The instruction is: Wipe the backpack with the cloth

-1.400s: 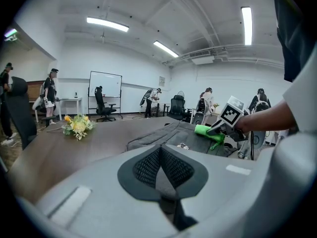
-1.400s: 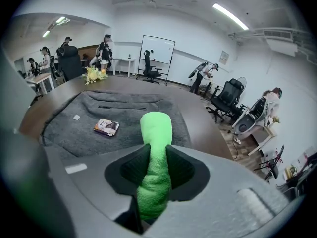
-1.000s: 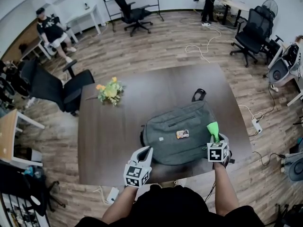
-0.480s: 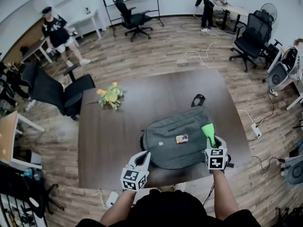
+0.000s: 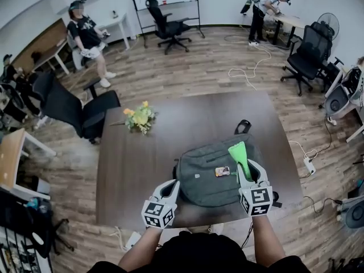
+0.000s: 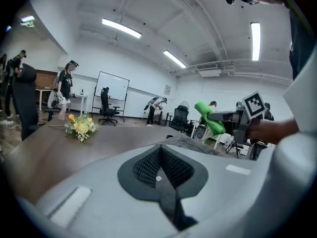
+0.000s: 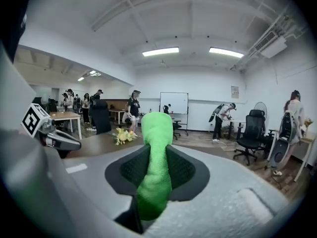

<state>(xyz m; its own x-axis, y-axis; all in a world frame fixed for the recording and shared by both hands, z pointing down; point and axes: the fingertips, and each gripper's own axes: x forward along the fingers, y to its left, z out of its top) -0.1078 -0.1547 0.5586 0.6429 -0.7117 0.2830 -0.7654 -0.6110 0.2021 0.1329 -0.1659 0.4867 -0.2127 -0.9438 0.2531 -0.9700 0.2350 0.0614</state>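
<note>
Above backpack (image 5: 205,181), right tongs (image 5: 248,167) hold cloth (image 5: 238,153), apparently aloft.

I see the backpack (image 5: 207,175) lying flat on the dark table (image 5: 136,152), towards its near right part. It is grey-green and zipped shut, with a black loop at its far end and a small coloured tag on top. The cloth (image 5: 239,154) is bright green and fuzzy, bunched into a thick roll. It is pinched between the jaws of my right gripper (image 5: 248,166) and sticks out past them, above the backpack's right side; I cannot tell whether it touches.
</note>
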